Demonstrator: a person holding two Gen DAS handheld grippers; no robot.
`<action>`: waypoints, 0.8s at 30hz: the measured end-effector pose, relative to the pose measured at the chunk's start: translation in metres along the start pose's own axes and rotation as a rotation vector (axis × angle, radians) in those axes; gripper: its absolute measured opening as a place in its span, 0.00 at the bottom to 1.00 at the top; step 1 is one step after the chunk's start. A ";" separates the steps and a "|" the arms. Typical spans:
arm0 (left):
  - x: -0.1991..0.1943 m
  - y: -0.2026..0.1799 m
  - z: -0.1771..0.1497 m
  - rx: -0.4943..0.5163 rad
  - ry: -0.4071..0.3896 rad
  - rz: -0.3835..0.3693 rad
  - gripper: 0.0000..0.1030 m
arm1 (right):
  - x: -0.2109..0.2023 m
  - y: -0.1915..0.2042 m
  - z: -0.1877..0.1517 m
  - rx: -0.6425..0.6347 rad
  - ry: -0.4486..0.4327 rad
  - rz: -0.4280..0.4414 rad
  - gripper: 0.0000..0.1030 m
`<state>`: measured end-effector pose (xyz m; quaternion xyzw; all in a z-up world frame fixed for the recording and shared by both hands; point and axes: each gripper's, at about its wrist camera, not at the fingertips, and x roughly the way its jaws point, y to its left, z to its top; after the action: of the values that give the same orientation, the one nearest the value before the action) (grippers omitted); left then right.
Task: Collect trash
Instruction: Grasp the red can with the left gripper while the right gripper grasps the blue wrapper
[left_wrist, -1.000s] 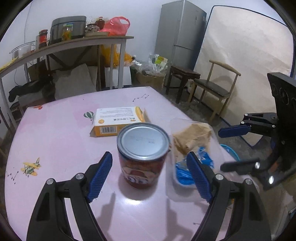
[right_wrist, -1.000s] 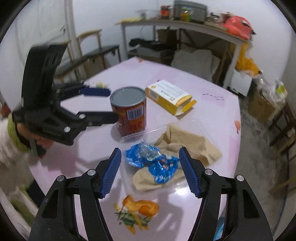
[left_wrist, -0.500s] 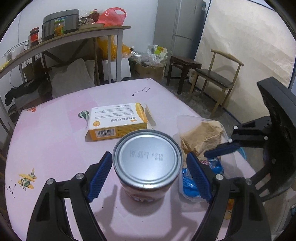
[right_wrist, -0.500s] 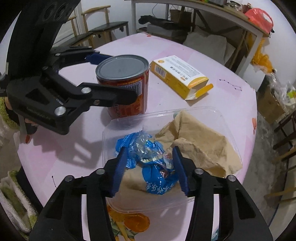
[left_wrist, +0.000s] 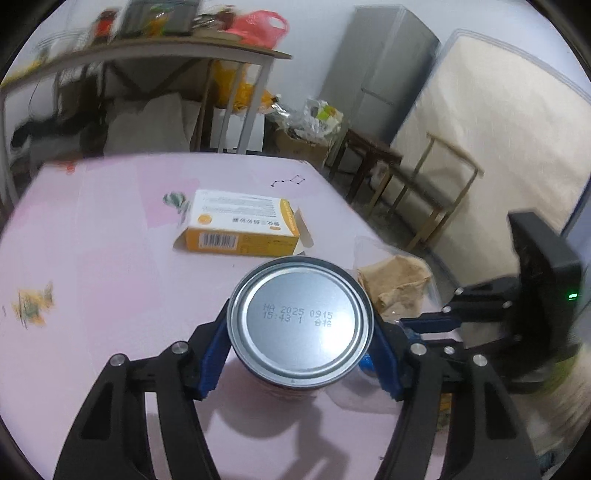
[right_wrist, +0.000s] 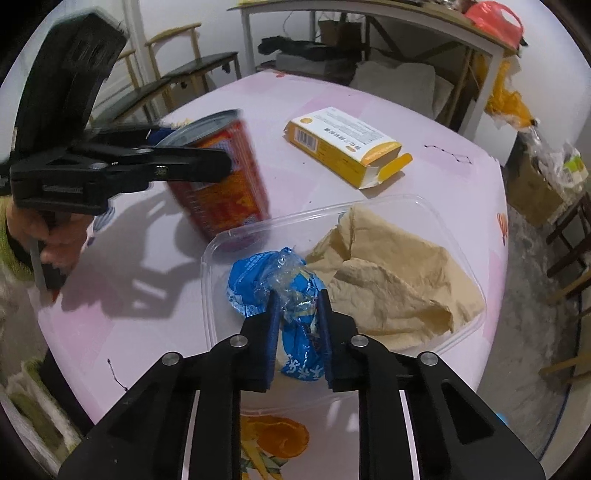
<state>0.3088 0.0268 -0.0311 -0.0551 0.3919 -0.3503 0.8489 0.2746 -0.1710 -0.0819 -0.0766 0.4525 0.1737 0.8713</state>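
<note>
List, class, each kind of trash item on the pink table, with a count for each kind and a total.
Tin can: 1
Yellow and white cardboard box: 1
Clear plastic tray: 1
Blue plastic wrapper: 1
Crumpled brown paper: 1
Total: 5

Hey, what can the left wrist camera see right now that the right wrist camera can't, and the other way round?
Only the left wrist view shows the date stamp on the lid of the red metal tin can, plus the grey fridge.

Only the right wrist view shows the right claw pinching the crumpled blue plastic wrapper inside the clear plastic tray, and the can tilted.

Both show the left claw around the can, the open yellow and white carton, the brown paper and the pink table.
</note>
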 end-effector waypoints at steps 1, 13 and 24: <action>-0.004 0.004 -0.002 -0.026 -0.007 -0.011 0.63 | -0.001 -0.001 -0.001 0.008 -0.005 0.001 0.16; -0.060 0.036 -0.059 -0.250 -0.069 -0.054 0.64 | -0.015 -0.016 -0.014 0.190 -0.085 0.048 0.09; -0.069 0.017 -0.063 -0.118 0.040 0.047 0.81 | -0.015 -0.017 -0.019 0.231 -0.092 0.055 0.09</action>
<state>0.2427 0.0950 -0.0372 -0.0890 0.4298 -0.3076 0.8442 0.2590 -0.1954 -0.0811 0.0445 0.4312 0.1477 0.8890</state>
